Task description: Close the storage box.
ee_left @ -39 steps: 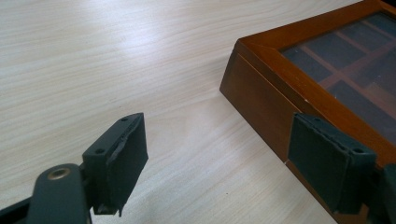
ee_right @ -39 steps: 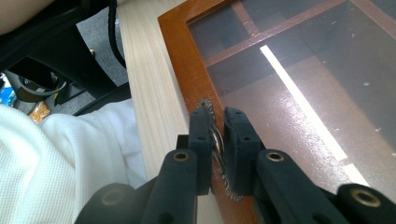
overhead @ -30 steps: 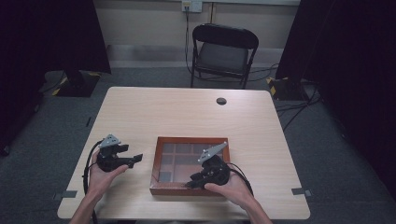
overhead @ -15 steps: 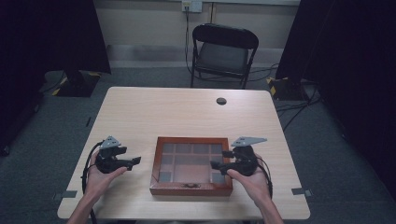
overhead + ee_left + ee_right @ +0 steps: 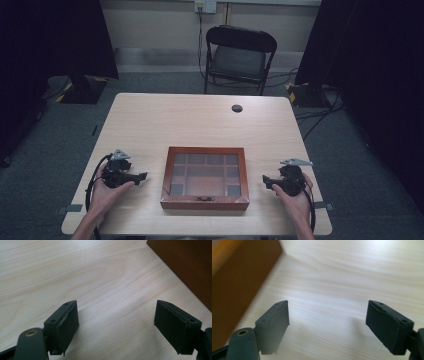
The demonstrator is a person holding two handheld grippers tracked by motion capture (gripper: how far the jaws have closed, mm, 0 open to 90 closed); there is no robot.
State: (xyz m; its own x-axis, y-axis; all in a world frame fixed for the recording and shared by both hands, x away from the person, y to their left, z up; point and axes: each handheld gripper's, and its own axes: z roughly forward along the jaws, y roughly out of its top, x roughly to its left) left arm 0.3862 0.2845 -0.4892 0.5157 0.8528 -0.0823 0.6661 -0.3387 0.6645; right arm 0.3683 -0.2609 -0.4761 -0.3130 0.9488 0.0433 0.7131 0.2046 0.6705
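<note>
Surface (image 5: 200,120): pale wood, with a small dark disc (image 5: 237,108) near its far edge. Wooden box (image 5: 205,177): sits at the near middle, glazed lid closed over compartments, clasp at the near side. Judged rigid, moderately heavy, glass fragile; best taken by its wooden side walls. Left claw (image 5: 141,176): released, empty, beside the box's left wall. Right claw (image 5: 266,180): jaws have just been opening, nothing between them, right of the box.

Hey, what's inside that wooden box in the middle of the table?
Through the glass lid of the wooden box, grey-lined compartments show, small ones around a larger middle one. No item stands out in them, but reflections and the frame hide details, so small contents cannot be ruled out.
</note>
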